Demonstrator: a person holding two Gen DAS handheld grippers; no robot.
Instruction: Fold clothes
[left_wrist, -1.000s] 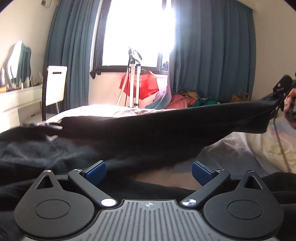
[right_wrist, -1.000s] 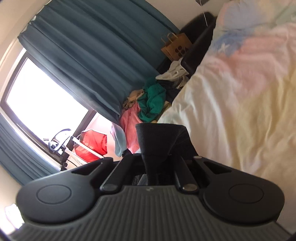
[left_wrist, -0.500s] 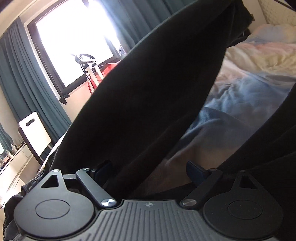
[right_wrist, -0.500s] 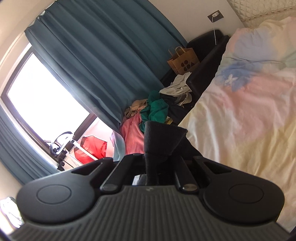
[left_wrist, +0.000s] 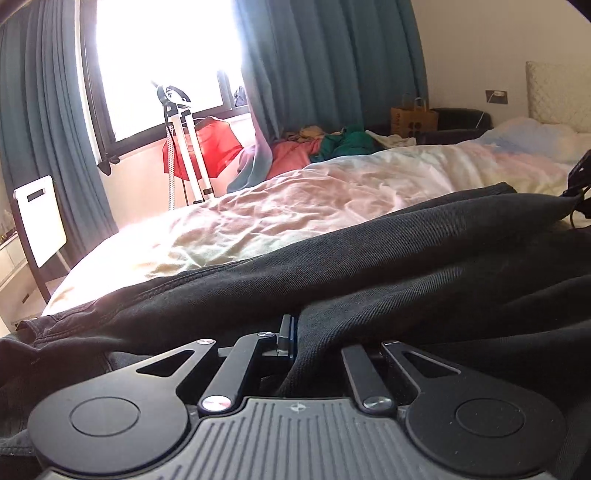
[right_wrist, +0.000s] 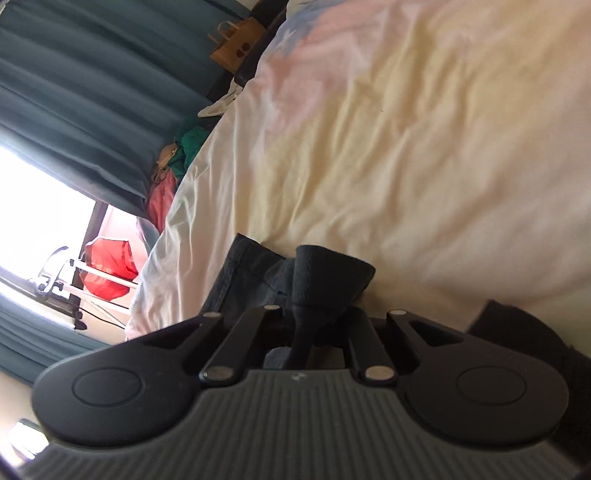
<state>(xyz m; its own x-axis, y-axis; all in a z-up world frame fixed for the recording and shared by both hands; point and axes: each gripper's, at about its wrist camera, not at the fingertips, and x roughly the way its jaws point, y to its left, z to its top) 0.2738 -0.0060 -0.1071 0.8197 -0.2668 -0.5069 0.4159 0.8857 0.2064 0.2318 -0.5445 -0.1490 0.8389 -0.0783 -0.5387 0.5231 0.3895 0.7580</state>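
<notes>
A black garment (left_wrist: 388, 266) lies stretched across the near part of the bed (left_wrist: 295, 206). My left gripper (left_wrist: 297, 339) is shut on a fold of the black garment, which drapes over its right finger and hides it. In the right wrist view my right gripper (right_wrist: 306, 314) is shut on another bunched corner of the black garment (right_wrist: 321, 273), held low over the pale bedsheet (right_wrist: 406, 147). The right gripper's body shows at the far right edge of the left wrist view (left_wrist: 580, 181).
A pile of red and green clothes (left_wrist: 325, 147) lies beyond the bed by the teal curtains (left_wrist: 332, 62). A tripod (left_wrist: 181, 144) stands by the window. A white chair (left_wrist: 38, 218) is at left. A paper bag (left_wrist: 413, 118) sits by the far wall.
My left gripper was open one second ago and has shut on the garment. The garment, held up half a second ago, has come down onto the bed. My right gripper has lowered toward the sheet.
</notes>
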